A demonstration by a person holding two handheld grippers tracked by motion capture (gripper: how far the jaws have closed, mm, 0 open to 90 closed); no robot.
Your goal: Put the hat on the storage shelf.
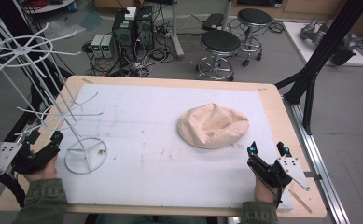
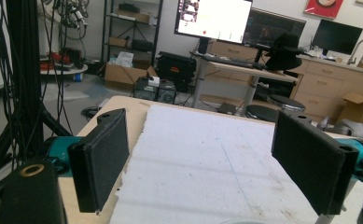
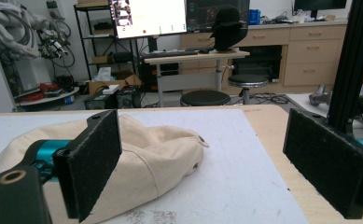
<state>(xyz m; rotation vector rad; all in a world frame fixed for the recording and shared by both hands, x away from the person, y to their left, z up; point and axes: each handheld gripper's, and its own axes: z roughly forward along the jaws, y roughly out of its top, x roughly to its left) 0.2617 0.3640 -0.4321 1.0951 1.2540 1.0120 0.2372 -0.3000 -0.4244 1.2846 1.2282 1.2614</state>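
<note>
Cream cloth cap looked soft, probably light; I'd pinch its rim, both claws gaping, empty.

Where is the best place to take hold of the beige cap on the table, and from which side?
Probably the raised fold of the beige cap on its near edge, approached from the person's side by the open right claw; the soft crown bunches there.

Open mat between white wire rack and cap.
</note>
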